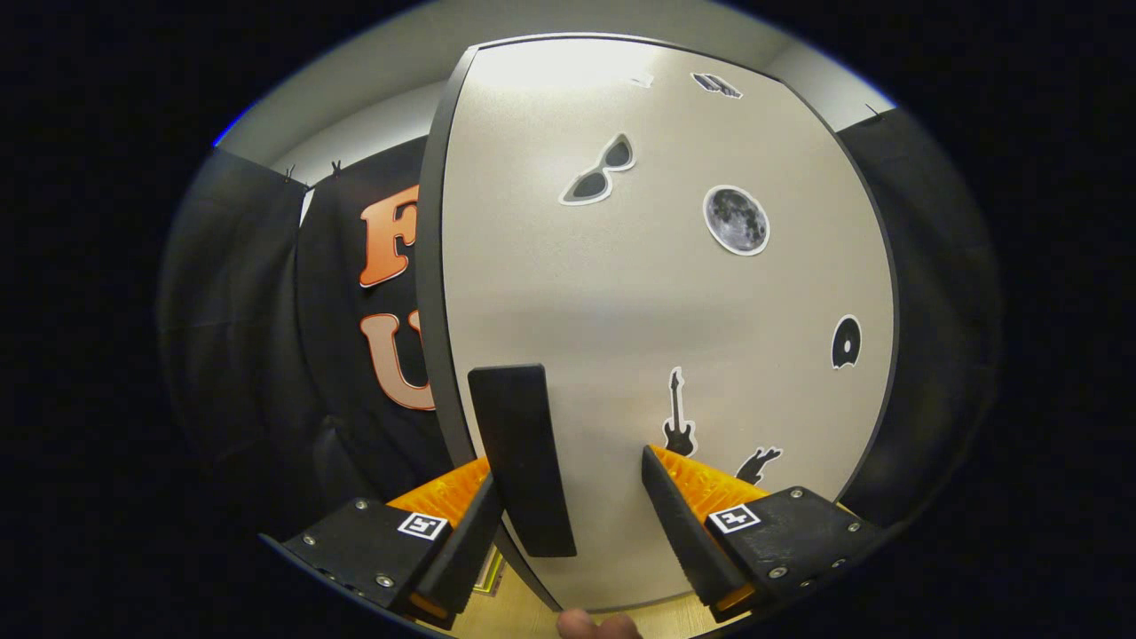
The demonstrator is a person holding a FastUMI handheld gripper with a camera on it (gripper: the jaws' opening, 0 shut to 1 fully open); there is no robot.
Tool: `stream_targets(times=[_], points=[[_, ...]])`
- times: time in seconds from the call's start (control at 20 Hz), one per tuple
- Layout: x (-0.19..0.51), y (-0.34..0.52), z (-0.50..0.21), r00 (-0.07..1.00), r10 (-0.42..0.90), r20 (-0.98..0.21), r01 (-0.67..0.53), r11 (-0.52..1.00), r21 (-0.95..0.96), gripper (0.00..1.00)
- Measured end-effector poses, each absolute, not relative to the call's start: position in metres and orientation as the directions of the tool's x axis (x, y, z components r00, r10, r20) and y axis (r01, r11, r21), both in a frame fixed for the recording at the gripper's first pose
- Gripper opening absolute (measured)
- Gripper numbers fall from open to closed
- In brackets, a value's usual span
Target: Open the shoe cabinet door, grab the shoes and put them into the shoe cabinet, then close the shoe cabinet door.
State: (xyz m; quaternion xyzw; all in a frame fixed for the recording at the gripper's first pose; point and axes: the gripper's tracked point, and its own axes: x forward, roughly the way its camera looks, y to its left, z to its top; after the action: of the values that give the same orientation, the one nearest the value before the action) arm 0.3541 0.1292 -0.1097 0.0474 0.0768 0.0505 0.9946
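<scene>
The shoe cabinet door fills the space just ahead, a stiff, smooth panel likely to swing lightly; its dark handle near the left edge is the place to hold. The claw stands open, its 2 fingers straddling that handle without pressing it

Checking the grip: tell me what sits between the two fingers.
In the gripper view, the black handle on the cabinet door stands between the open fingers, close by the left one.
</scene>
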Motion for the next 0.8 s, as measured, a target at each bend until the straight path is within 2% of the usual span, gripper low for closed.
stream_targets(times=[0.35, 0.8], points=[[0.306, 0.132, -0.063, 0.988, 0.130, -0.083, -0.121, 0.987, 0.107, 0.92], [0.198, 0.088, -0.046, 0.992, 0.064, -0.106, -0.059, 0.997, 0.046, 0.92]])
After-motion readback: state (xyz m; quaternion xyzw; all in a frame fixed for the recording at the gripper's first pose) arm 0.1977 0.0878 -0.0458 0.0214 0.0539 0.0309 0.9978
